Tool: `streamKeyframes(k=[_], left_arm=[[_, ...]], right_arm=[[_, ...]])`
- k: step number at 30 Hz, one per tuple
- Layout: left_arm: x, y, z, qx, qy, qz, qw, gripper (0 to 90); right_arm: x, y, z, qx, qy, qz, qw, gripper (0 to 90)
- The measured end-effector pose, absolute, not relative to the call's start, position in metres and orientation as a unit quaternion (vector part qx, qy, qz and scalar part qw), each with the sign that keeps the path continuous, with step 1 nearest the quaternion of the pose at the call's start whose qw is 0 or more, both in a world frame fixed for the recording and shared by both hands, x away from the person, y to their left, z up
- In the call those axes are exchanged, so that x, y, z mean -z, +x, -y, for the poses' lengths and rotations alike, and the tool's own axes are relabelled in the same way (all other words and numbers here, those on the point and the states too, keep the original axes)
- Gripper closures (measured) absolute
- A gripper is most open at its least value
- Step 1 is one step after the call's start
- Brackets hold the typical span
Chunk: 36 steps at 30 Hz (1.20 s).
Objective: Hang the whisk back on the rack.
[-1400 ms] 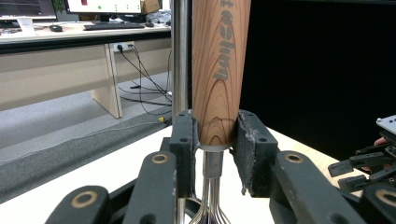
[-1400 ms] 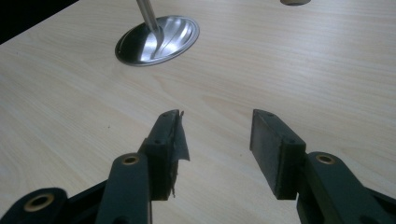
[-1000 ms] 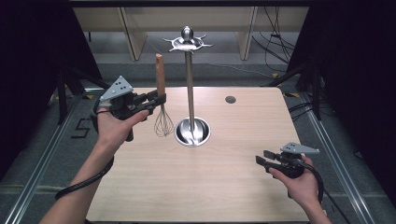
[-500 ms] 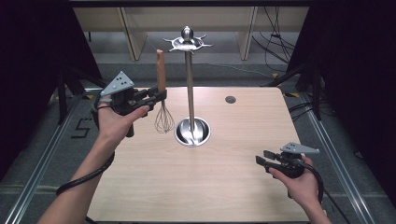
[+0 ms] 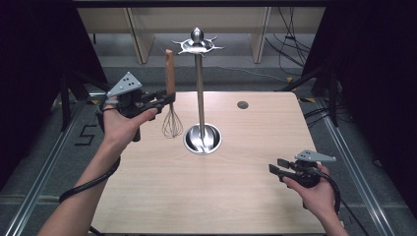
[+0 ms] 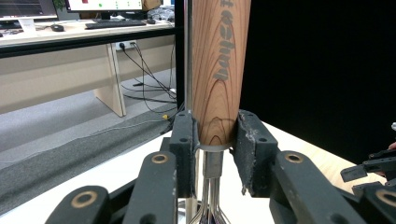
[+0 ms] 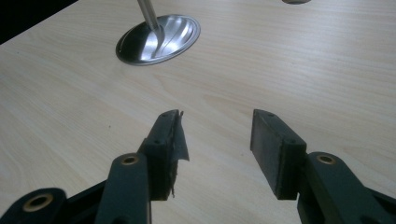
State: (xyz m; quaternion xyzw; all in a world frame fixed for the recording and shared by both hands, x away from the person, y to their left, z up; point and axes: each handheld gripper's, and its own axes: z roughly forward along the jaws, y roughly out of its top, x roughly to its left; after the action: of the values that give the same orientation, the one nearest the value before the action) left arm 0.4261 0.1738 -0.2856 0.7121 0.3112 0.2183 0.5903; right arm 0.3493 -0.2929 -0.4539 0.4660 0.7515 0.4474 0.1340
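Observation:
A whisk with a wooden handle (image 5: 170,73) and a wire head (image 5: 172,125) hangs upright above the table's left side. My left gripper (image 5: 164,98) is shut on the lower end of that handle (image 6: 217,70); both pads press on the wood just above the metal collar. A steel stand (image 5: 199,83) with a round base (image 5: 202,138) and hooks at its top (image 5: 196,45) rises just right of the whisk. My right gripper (image 5: 276,169) rests low near the table's front right, open, with bare tabletop between its fingers (image 7: 217,140).
The wooden table (image 5: 236,196) has a small dark round hole (image 5: 242,104) at the back right. The stand's shiny base (image 7: 156,39) lies ahead of the right gripper. Cables and desk legs stand on the floor behind the table.
My left hand has lifted the whisk slightly; its wire head now hangs a little higher beside the stand. The right gripper has stayed put.

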Motion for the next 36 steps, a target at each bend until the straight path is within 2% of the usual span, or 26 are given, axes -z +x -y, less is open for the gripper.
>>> streamKeyframes(k=[22,25,28,29,30,32,34,36], left_arm=[[0.286,0.442,-0.179,-0.206,0.729,-0.295,0.582,69.4],[0.287,0.444,-0.18,-0.203,0.728,-0.298,0.584,69.4],[0.287,0.446,-0.181,-0.203,0.727,-0.299,0.583,69.4],[0.287,0.446,-0.181,-0.204,0.727,-0.299,0.583,69.4],[0.287,0.446,-0.181,-0.204,0.727,-0.3,0.583,69.4],[0.287,0.447,-0.181,-0.204,0.728,-0.299,0.582,69.4],[0.286,0.448,-0.181,-0.205,0.731,-0.296,0.58,69.4],[0.286,0.449,-0.181,-0.204,0.732,-0.296,0.579,69.4]], right_arm=[[0.453,0.349,0.293,-0.448,0.469,-0.75,0.13,53.2],[0.454,0.351,0.295,-0.449,0.451,-0.757,0.15,53.3],[0.454,0.351,0.295,-0.449,0.451,-0.756,0.151,53.3],[0.454,0.35,0.293,-0.45,0.463,-0.751,0.138,53.3],[0.454,0.352,0.295,-0.448,0.449,-0.757,0.154,53.3],[0.454,0.35,0.293,-0.448,0.466,-0.751,0.136,53.2],[0.454,0.352,0.295,-0.449,0.449,-0.757,0.153,53.2],[0.454,0.351,0.295,-0.449,0.451,-0.756,0.151,53.2]])
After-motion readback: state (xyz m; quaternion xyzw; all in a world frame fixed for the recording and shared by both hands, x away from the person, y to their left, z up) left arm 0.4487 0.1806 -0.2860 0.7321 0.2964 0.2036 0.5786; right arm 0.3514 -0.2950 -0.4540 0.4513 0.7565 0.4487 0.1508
